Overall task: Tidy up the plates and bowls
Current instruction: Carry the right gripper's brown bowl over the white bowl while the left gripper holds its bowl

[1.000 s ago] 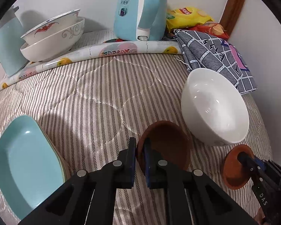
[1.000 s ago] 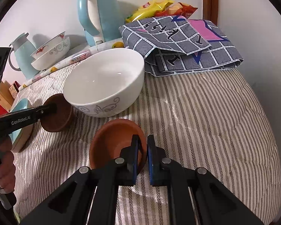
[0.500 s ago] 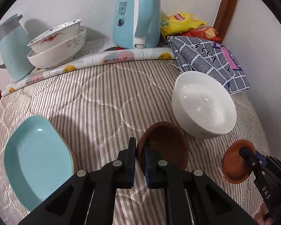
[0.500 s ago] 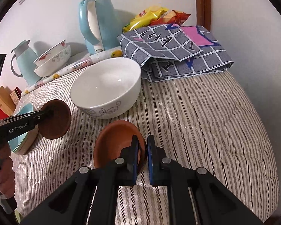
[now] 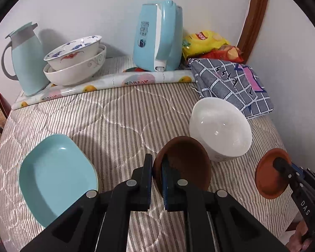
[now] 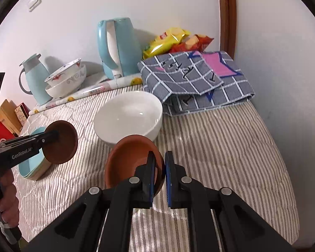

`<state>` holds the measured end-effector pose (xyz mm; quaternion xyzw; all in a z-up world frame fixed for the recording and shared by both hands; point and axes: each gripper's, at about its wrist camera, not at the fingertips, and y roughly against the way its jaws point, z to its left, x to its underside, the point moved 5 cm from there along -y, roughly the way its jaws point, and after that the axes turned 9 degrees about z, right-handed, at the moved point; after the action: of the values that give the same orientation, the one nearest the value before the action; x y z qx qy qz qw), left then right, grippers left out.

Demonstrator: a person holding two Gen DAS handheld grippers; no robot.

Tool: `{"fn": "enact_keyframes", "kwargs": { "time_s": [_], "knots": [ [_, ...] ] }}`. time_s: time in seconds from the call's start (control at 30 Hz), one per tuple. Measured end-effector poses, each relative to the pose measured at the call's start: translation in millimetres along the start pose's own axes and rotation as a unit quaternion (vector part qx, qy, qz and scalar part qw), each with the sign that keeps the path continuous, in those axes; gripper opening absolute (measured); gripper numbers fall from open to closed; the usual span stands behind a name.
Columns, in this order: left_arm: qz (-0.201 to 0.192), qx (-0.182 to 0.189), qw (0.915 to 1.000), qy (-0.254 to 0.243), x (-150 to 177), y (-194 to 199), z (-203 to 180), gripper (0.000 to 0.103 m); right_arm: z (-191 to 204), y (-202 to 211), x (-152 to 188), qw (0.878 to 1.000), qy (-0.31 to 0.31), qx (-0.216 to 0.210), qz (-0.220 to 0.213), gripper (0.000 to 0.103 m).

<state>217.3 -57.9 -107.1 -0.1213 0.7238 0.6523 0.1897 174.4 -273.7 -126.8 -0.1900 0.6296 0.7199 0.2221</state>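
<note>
Left gripper [image 5: 156, 173]: fingers pressed onto the near rim of a dark brown dish [image 5: 183, 163], which is carried tilted and clear of the striped quilt [image 5: 119, 113]. Right gripper [image 6: 160, 173]: likewise clamped on the rim of a terracotta dish [image 6: 130, 159], also airborne and tilted. From the left tool outward, the white bowl [image 5: 220, 130] stands just ahead and to its right on the quilt; the terracotta dish hangs further right, well apart from the brown one. The teal plates [image 5: 54, 174] lie to the left tool's own left, nearer that hand than the other; from the right wrist they appear to be a small stack, though the left gripper partly hides it. Judged relation for the coming move: the two small dishes are a matching pair held on opposite sides of the white bowl, so nesting them requires one hand to cross toward the other. Two patterned bowls [image 5: 73, 63] already sit nested at the back by the wall.
</note>
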Motion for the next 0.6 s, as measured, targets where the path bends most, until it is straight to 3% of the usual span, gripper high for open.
{"fn": "enact_keyframes", "kwargs": {
  "time_s": [0.6],
  "knots": [
    [-0.023,-0.002,0.9992,0.034,-23.3,17.2,22.9,0.009,16.9,6.2,-47.1,1.000,0.024,-0.003,-0.015,0.009]
  ]
}}
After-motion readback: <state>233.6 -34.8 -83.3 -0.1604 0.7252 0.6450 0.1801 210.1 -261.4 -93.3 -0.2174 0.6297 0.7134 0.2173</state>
